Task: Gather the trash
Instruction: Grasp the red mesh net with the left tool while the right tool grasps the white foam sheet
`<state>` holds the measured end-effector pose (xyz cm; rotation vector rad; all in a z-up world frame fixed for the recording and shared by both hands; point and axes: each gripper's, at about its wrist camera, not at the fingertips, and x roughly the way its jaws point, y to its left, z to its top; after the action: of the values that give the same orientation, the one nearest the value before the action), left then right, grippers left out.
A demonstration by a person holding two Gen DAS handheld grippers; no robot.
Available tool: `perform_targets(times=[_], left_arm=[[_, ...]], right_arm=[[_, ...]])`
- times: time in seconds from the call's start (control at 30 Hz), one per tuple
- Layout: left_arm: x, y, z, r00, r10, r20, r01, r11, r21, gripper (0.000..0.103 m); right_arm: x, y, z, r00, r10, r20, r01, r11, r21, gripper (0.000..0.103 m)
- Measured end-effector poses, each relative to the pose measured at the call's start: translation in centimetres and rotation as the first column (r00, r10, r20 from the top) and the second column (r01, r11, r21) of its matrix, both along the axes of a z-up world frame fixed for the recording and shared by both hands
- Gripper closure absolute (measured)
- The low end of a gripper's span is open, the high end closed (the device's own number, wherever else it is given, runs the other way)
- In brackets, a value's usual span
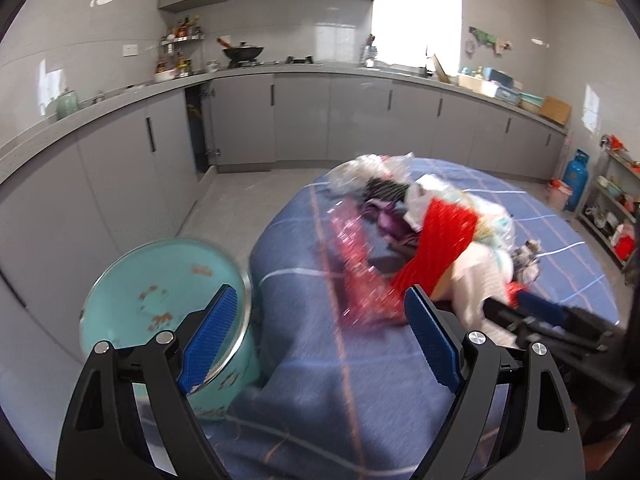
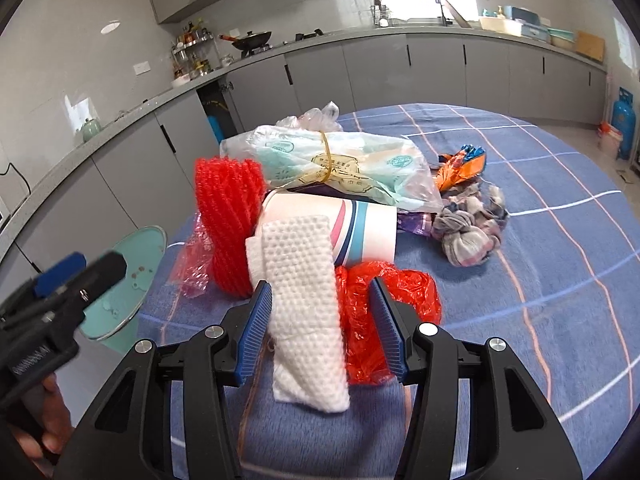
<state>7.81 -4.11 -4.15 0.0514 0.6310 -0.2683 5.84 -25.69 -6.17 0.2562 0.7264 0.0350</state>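
A pile of trash lies on the blue checked tablecloth [image 2: 540, 280]: a white paper towel [image 2: 304, 308], a crumpled red plastic bag [image 2: 404, 292], a red foam net [image 2: 228, 208], a striped paper cup [image 2: 352, 232] and a clear bag of tissue packs [image 2: 340, 164]. My right gripper [image 2: 322, 328] is open, its jaws on either side of the paper towel and the red bag. My left gripper [image 1: 320, 332] is open and empty above the table's near edge, with the red net [image 1: 436, 240] just beyond it. A teal trash bin [image 1: 160, 300] stands on the floor to the left.
A knotted checked rag [image 2: 468, 232] and an orange-blue wrapper [image 2: 460, 168] lie right of the pile. Pink clear plastic [image 1: 356, 256] lies at its left. Grey kitchen cabinets [image 1: 300, 120] line the walls. A blue gas cylinder [image 1: 576, 180] and a shelf stand at the right.
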Motion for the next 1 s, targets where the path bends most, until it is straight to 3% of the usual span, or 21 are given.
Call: perform_targets(times=[0.2,0.3,0.57,0.63,0.67,0.7,0.73,0.87,0.93,1.0], left_arm=[[1.5,-2.3,0.3,0.998,-0.061,-0.001,0.061,0.998,-0.001,0.018],[2.1,-3.7,-0.1,0.997,-0.081,-0.017,0.082,0.997,0.003,0.018],[2.8,-6.7,-0.4,0.993,-0.121,-0.008,0.121,0.992,0.034,0.019],[3.4,-7.4,-0.4,0.992,-0.123,-0.001,0.123,0.992,0.037,0.019],[3.7,-7.8,-0.5,0.992,-0.124,-0.004,0.124,0.992,0.04,0.019],[4.1,-8.1,-0.7,0.992,-0.125,-0.008,0.126,0.991,0.048,0.023],[4.4,-8.4,-0.9,0.991,-0.13,-0.014,0.13,0.99,0.057,0.032],[5.1,-8.5,-1.4,0.989,-0.143,-0.047,0.144,0.989,0.031,0.052],[5.1,-8.4,-1.4,0.987,-0.156,-0.043,0.157,0.987,0.02,0.071],[4.7,-8.4,-1.2,0.985,-0.17,-0.042,0.17,0.985,0.007,0.074]], right_arm=[[0.7,-0.9,-0.3,0.999,0.023,-0.022,-0.024,1.0,-0.017,0.081],[0.2,-2.4,0.0,1.0,0.001,-0.015,0.0,1.0,0.022,0.089],[-1.2,-5.8,1.4,0.996,-0.088,0.028,0.085,0.992,0.088,0.093],[-1.1,-6.0,1.6,0.996,-0.081,0.035,0.077,0.992,0.1,0.088],[-1.1,-6.0,1.7,0.996,-0.079,0.037,0.075,0.992,0.107,0.074],[-1.2,-6.2,1.7,0.996,-0.084,0.039,0.079,0.99,0.119,0.054],[-1.3,-6.5,1.7,0.994,-0.096,0.044,0.09,0.988,0.126,0.049],[-2.3,-7.9,1.7,0.986,-0.159,0.046,0.152,0.98,0.127,0.049],[-3.1,-8.6,1.2,0.98,-0.195,0.043,0.189,0.975,0.119,0.049],[-3.4,-9.2,0.8,0.974,-0.225,0.036,0.221,0.971,0.096,0.049]])
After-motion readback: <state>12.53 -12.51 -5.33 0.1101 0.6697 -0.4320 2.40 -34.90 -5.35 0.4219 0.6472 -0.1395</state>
